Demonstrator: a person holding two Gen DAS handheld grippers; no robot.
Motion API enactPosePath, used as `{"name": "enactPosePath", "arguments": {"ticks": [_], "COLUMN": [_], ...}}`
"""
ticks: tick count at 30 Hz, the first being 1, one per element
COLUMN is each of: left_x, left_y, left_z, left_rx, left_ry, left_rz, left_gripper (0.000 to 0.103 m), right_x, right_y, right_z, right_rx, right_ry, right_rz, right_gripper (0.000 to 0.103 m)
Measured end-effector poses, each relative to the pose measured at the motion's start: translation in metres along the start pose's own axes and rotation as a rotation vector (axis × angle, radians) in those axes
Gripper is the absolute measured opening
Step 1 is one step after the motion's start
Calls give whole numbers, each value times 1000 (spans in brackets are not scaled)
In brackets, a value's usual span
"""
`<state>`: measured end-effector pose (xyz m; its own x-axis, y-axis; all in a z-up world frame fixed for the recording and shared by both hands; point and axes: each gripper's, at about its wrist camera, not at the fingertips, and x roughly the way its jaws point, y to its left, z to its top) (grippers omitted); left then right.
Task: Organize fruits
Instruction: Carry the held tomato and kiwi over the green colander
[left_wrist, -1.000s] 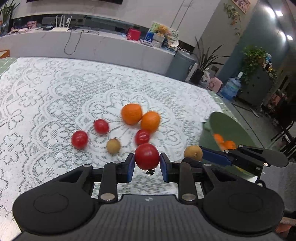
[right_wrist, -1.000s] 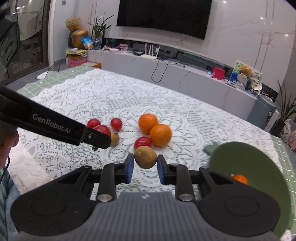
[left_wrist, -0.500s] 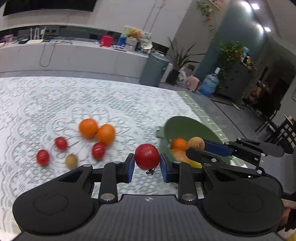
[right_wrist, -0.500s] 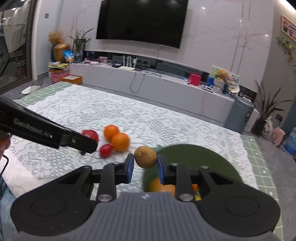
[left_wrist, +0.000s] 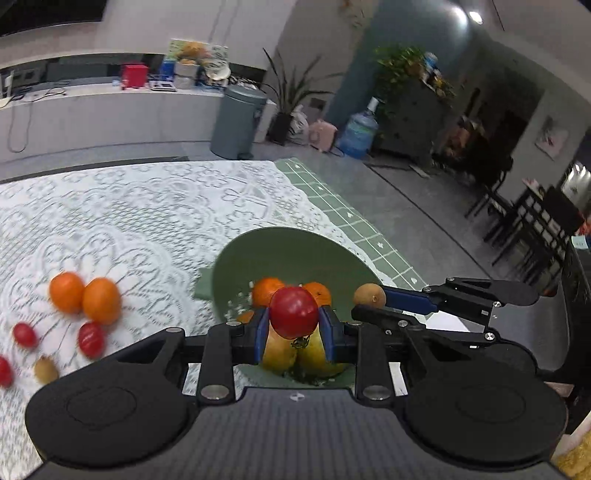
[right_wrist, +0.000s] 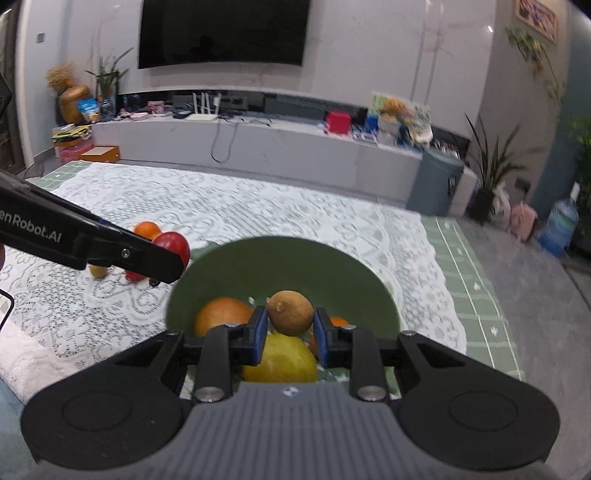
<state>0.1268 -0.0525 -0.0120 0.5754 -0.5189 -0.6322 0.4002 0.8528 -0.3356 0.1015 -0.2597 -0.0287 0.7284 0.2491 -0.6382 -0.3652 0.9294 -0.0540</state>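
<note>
Left wrist view: left gripper (left_wrist: 294, 332) pinches a red tomato (left_wrist: 293, 312) between its blue pads, gripped across the widest part, stem end hanging below the jaws. Tomato sits over the near part of the green bowl (left_wrist: 295, 251), not yet let go. Right gripper (left_wrist: 360, 304) reaches in from the right with a small brown kiwi (left_wrist: 369, 294) clamped at its tip, also over the bowl. Right wrist view: right gripper (right_wrist: 290, 334) is pressed onto the kiwi (right_wrist: 290, 312) at its middle, above a yellow fruit (right_wrist: 280, 358) and an orange (right_wrist: 221, 317) already lying in the bowl (right_wrist: 280, 262). 2 oranges (left_wrist: 85, 300), small red tomatoes (left_wrist: 90, 339) and 1 more kiwi (left_wrist: 46, 369) lie on the lace tablecloth (left_wrist: 129, 221), well apart from the bowl. Handling, as a judgement: tomato looks light, smooth-skinned, likely slippery and easily bruised, so a gentle squeeze at the equator suits it; kiwi looks light, rougher-skinned, less prone to slip, somewhat soft. Both round, so likely to roll on release; a low drop into a gap between the fruits seems safest. Oranges look firmer and heavier, best taken across the middle.
</note>
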Motion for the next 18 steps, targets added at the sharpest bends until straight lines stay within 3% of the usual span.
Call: {"name": "enactPosePath", "arguments": {"ticks": [6,13,18], "left_x": [34,69,82], "left_y": [-12,-12,-9], "left_z": [15,26,32], "left_rx": [56,99,104], "left_ry": [70,175,235], "left_rz": [38,133,155], "left_gripper": [32,32,32], "right_x": [19,54,73], "right_y": [-16,-24,-27], "right_z": [6,16,24], "right_rx": [62,72,69], "right_ry": [50,135,189], "right_rz": [38,64,89], "right_gripper": [23,23,23]}}
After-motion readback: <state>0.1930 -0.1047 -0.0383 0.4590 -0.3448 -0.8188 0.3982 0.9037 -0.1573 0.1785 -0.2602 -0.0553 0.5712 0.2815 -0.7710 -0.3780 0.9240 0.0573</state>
